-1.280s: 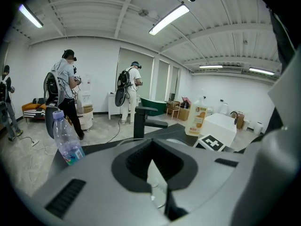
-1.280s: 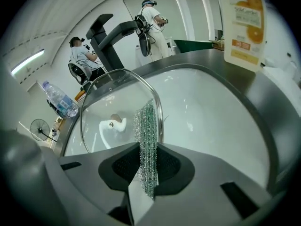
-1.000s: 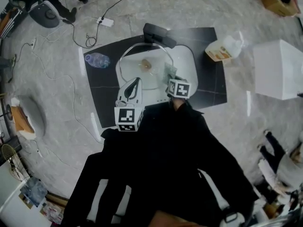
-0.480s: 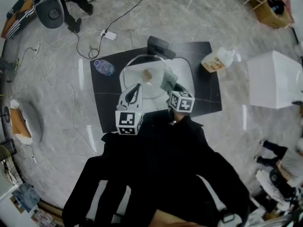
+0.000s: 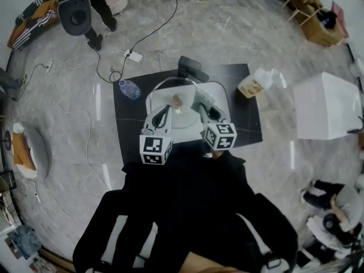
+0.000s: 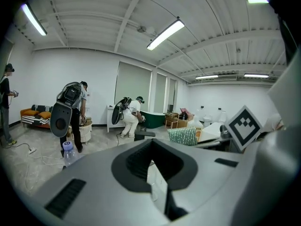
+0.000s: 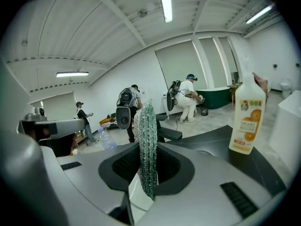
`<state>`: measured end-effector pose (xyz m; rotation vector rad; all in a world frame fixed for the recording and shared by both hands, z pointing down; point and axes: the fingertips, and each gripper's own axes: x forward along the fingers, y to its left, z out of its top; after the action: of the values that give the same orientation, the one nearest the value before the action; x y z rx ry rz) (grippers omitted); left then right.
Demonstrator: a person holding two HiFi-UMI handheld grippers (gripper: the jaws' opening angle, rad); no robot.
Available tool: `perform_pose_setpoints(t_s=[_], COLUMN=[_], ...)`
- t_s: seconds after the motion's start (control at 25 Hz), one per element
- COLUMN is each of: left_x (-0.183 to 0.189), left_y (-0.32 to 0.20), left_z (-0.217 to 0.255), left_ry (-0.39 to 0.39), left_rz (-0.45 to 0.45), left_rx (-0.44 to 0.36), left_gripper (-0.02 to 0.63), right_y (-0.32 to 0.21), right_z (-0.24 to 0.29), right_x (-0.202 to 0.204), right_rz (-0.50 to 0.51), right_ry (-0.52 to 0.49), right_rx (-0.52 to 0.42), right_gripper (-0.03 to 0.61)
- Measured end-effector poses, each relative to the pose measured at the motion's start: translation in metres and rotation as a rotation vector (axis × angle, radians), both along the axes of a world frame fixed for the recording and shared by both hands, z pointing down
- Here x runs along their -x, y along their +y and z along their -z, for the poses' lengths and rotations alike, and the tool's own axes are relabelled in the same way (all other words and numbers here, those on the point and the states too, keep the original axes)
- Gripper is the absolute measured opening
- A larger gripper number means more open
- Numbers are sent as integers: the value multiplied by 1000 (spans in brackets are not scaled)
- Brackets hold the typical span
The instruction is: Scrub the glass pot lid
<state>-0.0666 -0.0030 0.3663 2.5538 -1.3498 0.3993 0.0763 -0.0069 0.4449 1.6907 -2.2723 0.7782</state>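
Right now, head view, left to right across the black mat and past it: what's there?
clear plastic water bottle → round glass pot lid → green mesh scrubber → white-and-orange detergent bottle → white box

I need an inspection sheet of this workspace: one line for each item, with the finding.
Surface: black mat on grey marble floor; white basin on the mat.
Job's things: glass pot lid over the basin; green scouring pad.
Clutter: water bottle, detergent bottle, white box.
Grippers: left gripper apparently shut on the lid's edge; right gripper shut on the pad.
Cables: power strip and cables on the floor.
Surroundings: people working at the far wall.
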Motion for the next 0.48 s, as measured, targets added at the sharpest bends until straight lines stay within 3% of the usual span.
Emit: perform_pose_setpoints(t_s=[0.48], left_x=[8], left_y=[3], left_z=[26], left_ry=[4], left_rz=[7], left_rx=[-57], left_gripper=[3], right_y=[9], right_z=[72], right_x=[7], right_rz=[4], right_ry=[7], right_rx=[-198], right_gripper=[69])
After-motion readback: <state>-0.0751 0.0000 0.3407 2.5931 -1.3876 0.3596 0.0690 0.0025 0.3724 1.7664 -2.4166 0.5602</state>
